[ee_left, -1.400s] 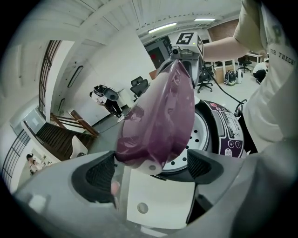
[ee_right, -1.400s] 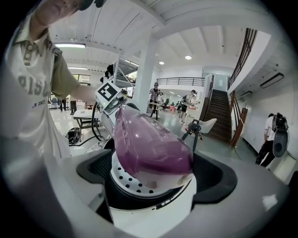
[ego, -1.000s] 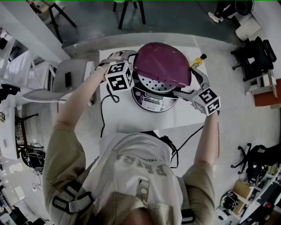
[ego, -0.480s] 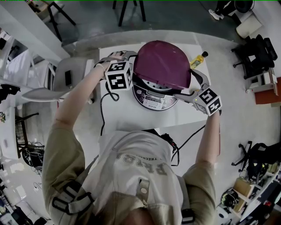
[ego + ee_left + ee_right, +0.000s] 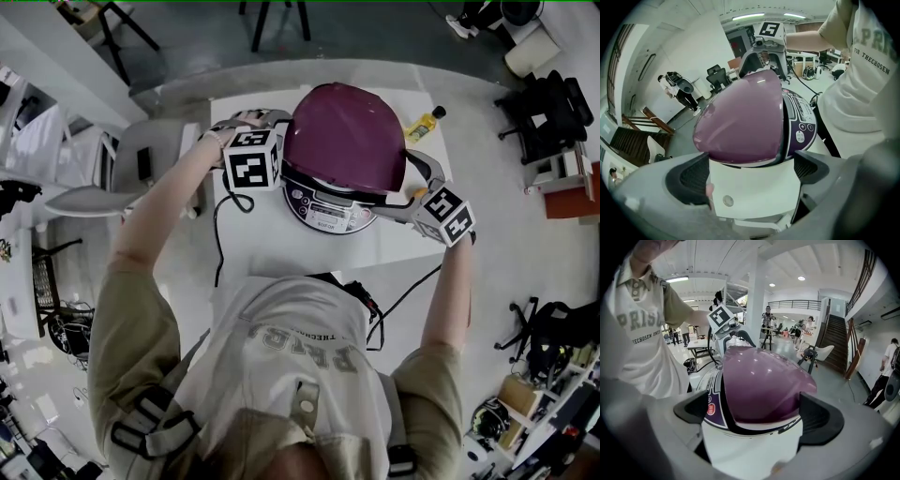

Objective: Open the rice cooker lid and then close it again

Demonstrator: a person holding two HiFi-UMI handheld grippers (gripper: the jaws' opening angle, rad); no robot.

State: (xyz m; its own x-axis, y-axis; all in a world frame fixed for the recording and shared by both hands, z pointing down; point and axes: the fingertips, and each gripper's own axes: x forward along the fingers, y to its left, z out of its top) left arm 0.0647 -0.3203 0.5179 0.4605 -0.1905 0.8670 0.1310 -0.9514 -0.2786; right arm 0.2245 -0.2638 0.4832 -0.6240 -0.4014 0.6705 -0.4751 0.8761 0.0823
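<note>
Two hand-held grippers flanked the rice cooker (image 5: 328,214), which stood near the middle of the white tabletop (image 5: 281,258). Its purple lid (image 5: 345,136) was down over the body, with a dark seam showing under its rim. I could not tell whether the latch had caught.

The left hand-held gripper (image 5: 752,171) and the right hand-held gripper (image 5: 757,412) both had their jaws spread wide and opening. The cooker's white body and the lid's rim sat between the pads, but the pads clamped nothing.

The likeliest fault from here was a lid that looked shut yet sprang up, because nothing pressed it down onto the catch. A sideways push from either jaw could also slide the cooker, since no grip steadied the body.

On the right, a yellow bottle (image 5: 424,125) stood just beside the lid and near the right hand-held gripper. A wide swing outward there could tip it. A black cable (image 5: 220,246) trailed off the left side, and a chair (image 5: 141,173) sat against the tabletop's left edge, so room was tighter there. The near strip of tabletop lay bare, leaving free space to draw back toward the person.
</note>
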